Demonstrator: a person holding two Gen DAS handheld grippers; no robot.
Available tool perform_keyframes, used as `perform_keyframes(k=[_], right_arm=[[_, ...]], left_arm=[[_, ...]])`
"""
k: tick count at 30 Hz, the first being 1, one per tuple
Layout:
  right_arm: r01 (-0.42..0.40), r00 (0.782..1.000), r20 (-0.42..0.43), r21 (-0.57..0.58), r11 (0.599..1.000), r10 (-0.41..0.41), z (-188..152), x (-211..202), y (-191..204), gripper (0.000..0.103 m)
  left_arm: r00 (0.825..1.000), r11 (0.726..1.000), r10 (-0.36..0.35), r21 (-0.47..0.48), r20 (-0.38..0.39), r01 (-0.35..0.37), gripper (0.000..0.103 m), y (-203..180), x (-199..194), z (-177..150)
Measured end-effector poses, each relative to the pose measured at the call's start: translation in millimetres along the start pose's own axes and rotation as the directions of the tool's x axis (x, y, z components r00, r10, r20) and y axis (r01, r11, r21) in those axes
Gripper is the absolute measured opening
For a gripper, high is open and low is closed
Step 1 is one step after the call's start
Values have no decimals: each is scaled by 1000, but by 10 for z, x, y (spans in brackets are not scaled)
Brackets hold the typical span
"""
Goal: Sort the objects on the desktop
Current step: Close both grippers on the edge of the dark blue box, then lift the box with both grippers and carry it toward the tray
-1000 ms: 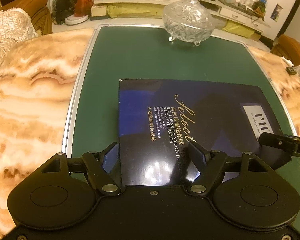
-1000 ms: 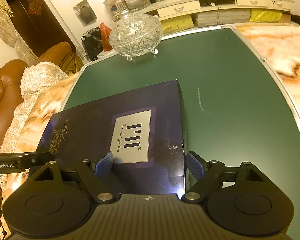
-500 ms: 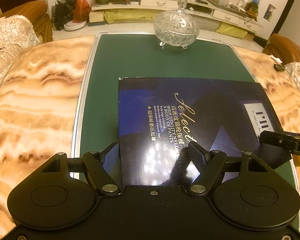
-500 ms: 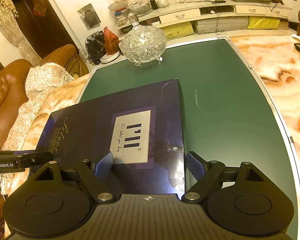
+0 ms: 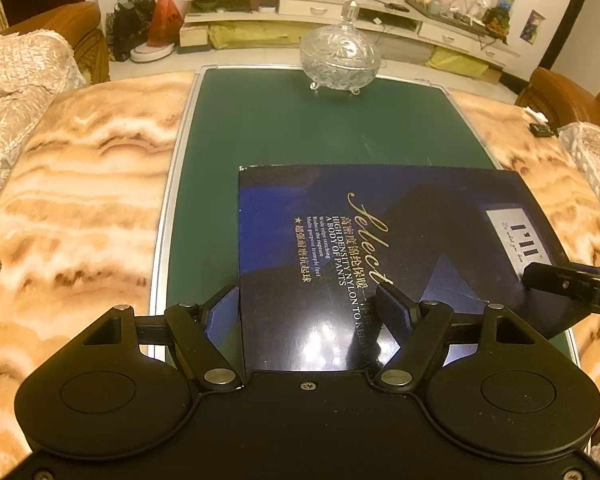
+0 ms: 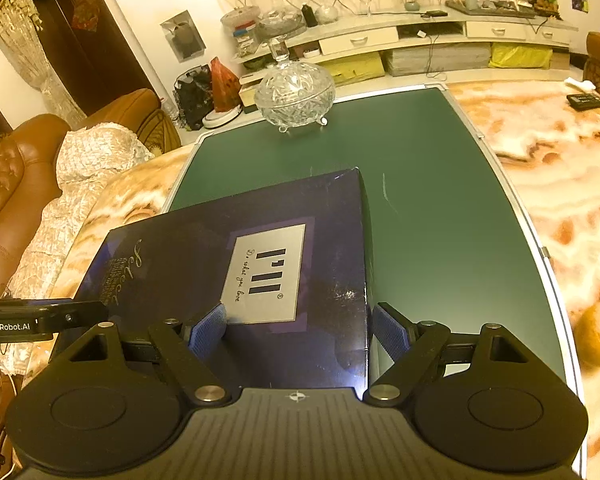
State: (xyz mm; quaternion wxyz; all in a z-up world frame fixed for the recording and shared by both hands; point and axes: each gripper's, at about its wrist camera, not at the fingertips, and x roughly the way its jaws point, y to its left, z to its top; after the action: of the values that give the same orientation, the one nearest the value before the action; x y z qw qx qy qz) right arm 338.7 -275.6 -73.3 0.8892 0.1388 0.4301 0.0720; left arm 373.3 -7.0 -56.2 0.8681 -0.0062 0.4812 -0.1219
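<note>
1. Both hands are on 1 item here: a flat dark-blue gift box (image 5: 380,240) with gold "Select" lettering and a silver label, sitting over the near half of the green table inlay (image 5: 280,136).
2. The left gripper (image 5: 306,314) straddles the box's near-left corner, its blue pads (image 5: 220,314) spread wide, 1 pad outside the left edge and 1 above the lid. Nothing is pinched.
3. The right gripper (image 6: 298,330) mirrors that at the near-right corner, fingers parted, 1 pad over the silver label and 1 just past the right edge. No squeeze there either.
4. Whether the box rests on the table or rides up on the tools, I cannot tell from here.
5. At the far end stands the lidded crystal candy bowl (image 5: 340,58), well apart from the box. The marble tabletop (image 5: 80,200) flanks the green on both sides.
6. To do this well, I'd say keep both tools level and matched in pace, so the wide box travels square instead of twisting.
7. Steer clear of that glass bowl; it looks fragile and easy to topple.
</note>
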Motion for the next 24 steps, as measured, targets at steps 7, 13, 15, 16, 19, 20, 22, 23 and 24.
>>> perform_keyframes(k=[7, 13, 15, 16, 19, 20, 22, 23, 24], right_arm=[[6, 1000, 7, -6, 1000, -6, -134, -184, 80, 85], [6, 1000, 12, -12, 1000, -6, -254, -357, 126, 84], [6, 1000, 14, -15, 1000, -5, -312, -423, 147, 85], [7, 1000, 14, -18, 1000, -7, -344, -450, 158, 85], [-73, 997, -20, 5, 997, 73, -437, -500, 168, 44], [-135, 990, -47, 29, 990, 136, -465, -499, 173, 26], [-98, 993, -60, 6, 995, 98, -553, -521, 389, 24], [-50, 998, -42, -55, 997, 47, -587, -564, 539, 24], [-26, 999, -23, -82, 996, 24, -578, -622, 602, 26]], left_arm=[[1000, 1000, 4, 2, -2, -4, 74, -21, -182, -177], [1000, 1000, 1, 1, -1, -1, 73, -36, -337, -324], [1000, 1000, 3, 5, -1, -3, 72, -50, -387, -376], [1000, 1000, 4, 8, -1, -4, 72, -59, -409, -405], [972, 976, -217, -22, -87, 216, 8, -88, -392, -484], [961, 967, -256, -25, -105, 255, 9, -167, -387, -513], [991, 990, -102, 86, -83, 109, 10, -474, -451, -563], [992, 988, -104, 106, -75, 112, 11, -518, -514, -547], [988, 985, -146, 88, -52, 150, 12, -454, -630, -500]])
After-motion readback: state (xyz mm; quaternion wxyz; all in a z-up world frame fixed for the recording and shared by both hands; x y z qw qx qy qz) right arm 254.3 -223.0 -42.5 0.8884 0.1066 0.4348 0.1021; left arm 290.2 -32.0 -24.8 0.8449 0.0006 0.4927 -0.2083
